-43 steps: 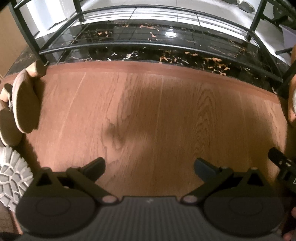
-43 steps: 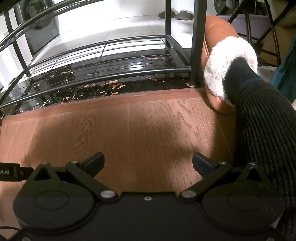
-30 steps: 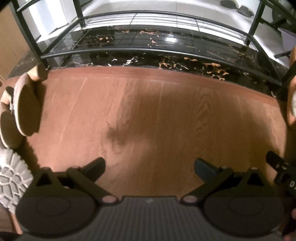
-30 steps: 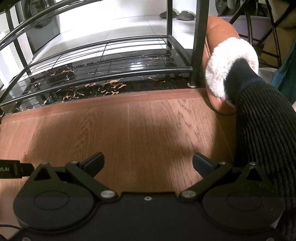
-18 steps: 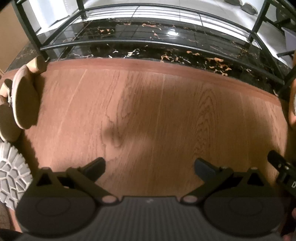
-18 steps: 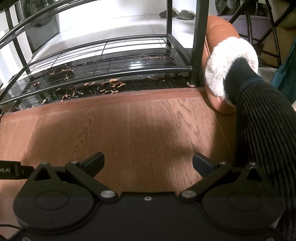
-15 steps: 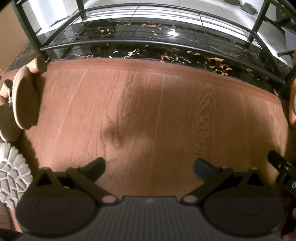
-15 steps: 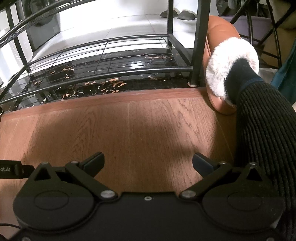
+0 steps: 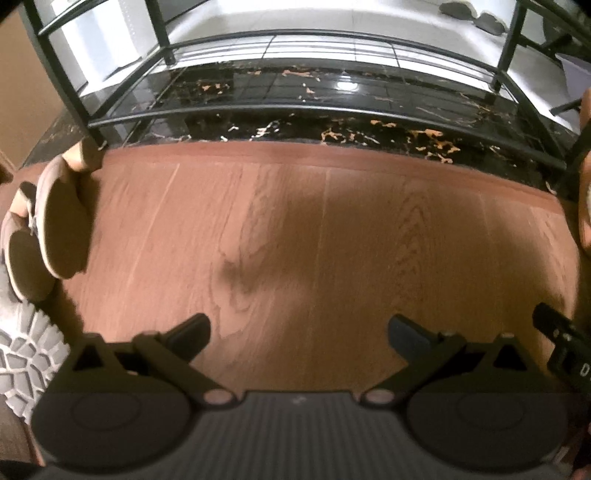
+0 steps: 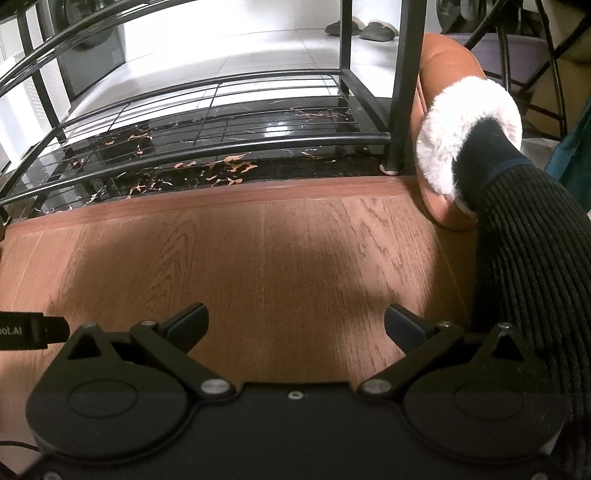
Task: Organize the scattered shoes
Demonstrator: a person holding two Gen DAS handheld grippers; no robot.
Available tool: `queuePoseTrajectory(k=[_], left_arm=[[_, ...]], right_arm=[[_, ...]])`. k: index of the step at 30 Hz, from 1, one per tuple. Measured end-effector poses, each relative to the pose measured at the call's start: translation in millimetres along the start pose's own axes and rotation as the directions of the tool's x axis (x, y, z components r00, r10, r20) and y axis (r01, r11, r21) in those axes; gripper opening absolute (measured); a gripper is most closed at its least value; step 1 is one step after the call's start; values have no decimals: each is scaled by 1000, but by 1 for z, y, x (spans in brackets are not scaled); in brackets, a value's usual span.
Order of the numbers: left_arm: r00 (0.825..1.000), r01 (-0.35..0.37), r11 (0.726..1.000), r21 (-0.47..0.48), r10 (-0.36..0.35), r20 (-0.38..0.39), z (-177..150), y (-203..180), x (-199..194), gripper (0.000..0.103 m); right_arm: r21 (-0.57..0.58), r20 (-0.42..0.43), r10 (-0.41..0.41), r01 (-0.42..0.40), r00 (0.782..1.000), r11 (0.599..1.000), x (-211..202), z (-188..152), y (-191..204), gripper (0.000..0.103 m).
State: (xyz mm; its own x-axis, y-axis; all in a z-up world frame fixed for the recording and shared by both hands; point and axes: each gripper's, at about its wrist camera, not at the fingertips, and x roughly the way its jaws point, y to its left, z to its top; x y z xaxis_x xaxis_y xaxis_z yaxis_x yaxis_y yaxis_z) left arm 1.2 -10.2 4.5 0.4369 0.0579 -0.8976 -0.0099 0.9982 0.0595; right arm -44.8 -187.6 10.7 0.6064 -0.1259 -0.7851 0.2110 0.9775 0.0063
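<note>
My left gripper is open and empty above the wooden floor. At the left edge lie a tan shoe on its side, sole showing, and a white lugged sole. My right gripper is open and empty above the same floor. A black metal shoe rack stands ahead in both views, its low shelf bare. A brown slipper with white fur trim, worn on a foot with a dark sock, stands at the right beside the rack's post.
A leg in dark ribbed trousers fills the right side of the right wrist view. Black marble floor lies under the rack, white tiles beyond. Two grey slippers lie far back. The other gripper's tip shows at the right edge.
The left wrist view has wobbled slightly and pulled back a little, showing more of the rack. The right gripper has barely moved. Both stay open.
</note>
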Motion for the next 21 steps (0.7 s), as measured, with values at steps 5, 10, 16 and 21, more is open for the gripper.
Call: queuePoseTrajectory(k=[5, 10, 16, 21], left_arm=[[1000, 10, 1000, -13, -10, 8, 1, 1, -2, 102], [1000, 20, 999, -28, -20, 15, 1, 2, -5, 102], [999, 27, 999, -38, -26, 35, 1, 7, -6, 102], [965, 252, 949, -188, -231, 125, 1, 31, -18, 102]], right_arm=[[-1, 4, -1, 1, 1000, 1000, -1, -1, 2, 103], [5, 10, -2, 2, 1000, 1000, -2, -1, 1, 103], [24, 38, -2, 1, 999, 1000, -5, 0, -1, 103], [51, 116, 14, -20, 993, 998, -16, 2, -5, 103]])
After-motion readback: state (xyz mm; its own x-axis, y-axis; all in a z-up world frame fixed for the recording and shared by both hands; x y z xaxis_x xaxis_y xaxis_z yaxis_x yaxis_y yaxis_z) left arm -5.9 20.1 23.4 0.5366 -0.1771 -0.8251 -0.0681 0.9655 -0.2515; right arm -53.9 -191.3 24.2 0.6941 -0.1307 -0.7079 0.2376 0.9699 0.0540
